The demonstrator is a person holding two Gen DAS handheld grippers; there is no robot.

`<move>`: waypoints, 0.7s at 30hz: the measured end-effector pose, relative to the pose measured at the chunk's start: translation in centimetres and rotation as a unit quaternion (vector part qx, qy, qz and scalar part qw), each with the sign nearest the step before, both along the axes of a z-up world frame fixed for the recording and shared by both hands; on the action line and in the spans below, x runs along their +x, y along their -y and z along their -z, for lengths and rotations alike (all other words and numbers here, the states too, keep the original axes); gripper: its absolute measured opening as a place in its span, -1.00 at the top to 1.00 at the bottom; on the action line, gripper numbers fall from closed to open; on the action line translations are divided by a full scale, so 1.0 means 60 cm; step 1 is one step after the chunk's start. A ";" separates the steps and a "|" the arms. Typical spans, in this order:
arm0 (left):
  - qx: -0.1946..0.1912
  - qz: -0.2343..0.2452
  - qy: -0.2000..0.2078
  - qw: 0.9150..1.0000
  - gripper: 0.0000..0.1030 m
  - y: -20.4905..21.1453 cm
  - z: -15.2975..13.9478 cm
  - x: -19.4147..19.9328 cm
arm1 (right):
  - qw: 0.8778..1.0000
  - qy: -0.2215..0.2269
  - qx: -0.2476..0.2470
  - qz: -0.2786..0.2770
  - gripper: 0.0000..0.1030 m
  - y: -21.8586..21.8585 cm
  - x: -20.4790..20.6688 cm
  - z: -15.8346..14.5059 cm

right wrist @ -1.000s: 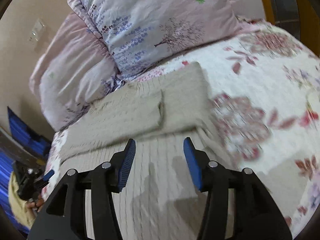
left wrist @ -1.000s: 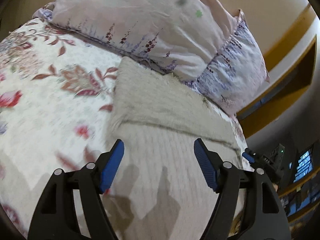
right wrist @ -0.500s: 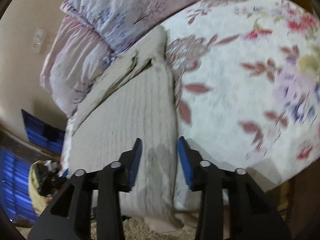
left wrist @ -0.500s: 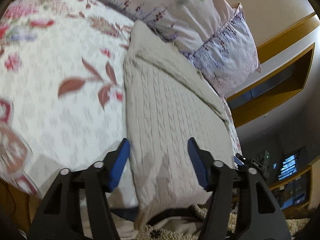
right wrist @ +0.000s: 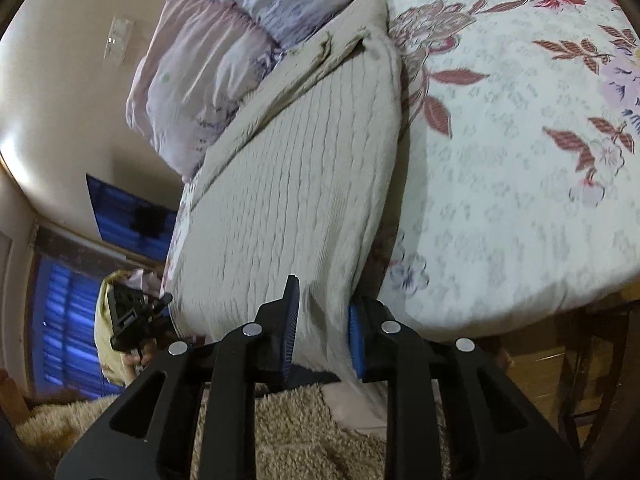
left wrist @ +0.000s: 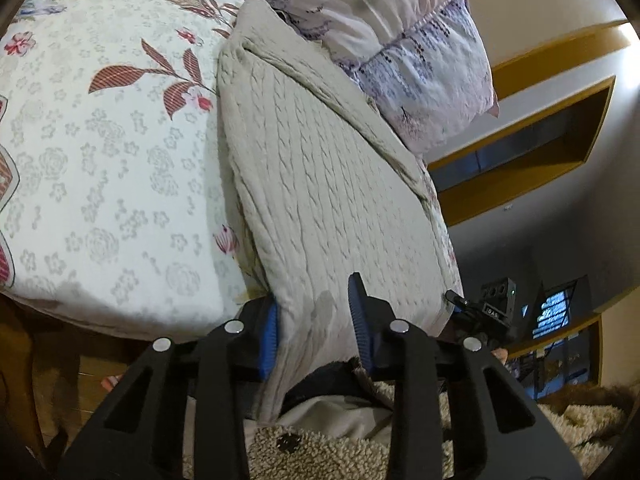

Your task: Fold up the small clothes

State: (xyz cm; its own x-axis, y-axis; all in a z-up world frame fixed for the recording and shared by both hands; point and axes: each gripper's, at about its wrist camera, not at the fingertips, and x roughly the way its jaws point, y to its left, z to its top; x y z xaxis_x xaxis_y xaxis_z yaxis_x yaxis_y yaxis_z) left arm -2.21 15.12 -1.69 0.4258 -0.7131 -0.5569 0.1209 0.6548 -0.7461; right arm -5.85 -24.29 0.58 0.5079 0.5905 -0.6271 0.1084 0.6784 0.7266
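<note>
Compared with half a second ago, both grippers have dropped to the near hem of the cream cable-knit sweater point(left wrist: 320, 184), which lies flat along the edge of the floral-print bedspread point(left wrist: 100, 160), its far end against the lilac patterned pillows point(left wrist: 420, 52). The left gripper point(left wrist: 314, 322) has narrowed from spread to pinching the hem's left corner between its blue pads point(left wrist: 358, 320). The right gripper point(right wrist: 322, 330) likewise clamps the right corner of the sweater point(right wrist: 296, 176). Only the left view shows the yellow-trimmed wall niche point(left wrist: 532, 140) and the opposite gripper's camera housing. Only the right view shows the wall switch plate point(right wrist: 117, 38) and blue-lit window point(right wrist: 66, 312). Shaggy beige rug point(right wrist: 296, 432) lies below both.
</note>
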 end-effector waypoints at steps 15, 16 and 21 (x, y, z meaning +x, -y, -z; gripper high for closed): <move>0.019 0.026 0.035 0.999 0.88 0.002 -0.035 0.013 | 0.995 0.047 -0.074 -0.050 0.85 -0.045 0.001 -0.077; 0.023 0.022 0.043 0.999 0.88 0.002 -0.044 0.017 | 0.994 0.063 -0.086 -0.039 0.85 -0.044 0.004 -0.094; 0.044 -0.019 0.088 0.995 0.88 -0.009 -0.088 0.057 | 0.982 0.127 -0.142 0.014 0.85 -0.033 0.021 -0.153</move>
State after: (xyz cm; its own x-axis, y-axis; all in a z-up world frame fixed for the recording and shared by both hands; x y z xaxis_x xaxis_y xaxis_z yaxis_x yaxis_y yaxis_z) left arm 1.22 15.63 3.60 0.5478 -0.6467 -0.5308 0.2187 0.7231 -0.6552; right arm -4.61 -22.29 9.73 0.6829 0.3938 -0.6153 -0.0294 0.8564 0.5155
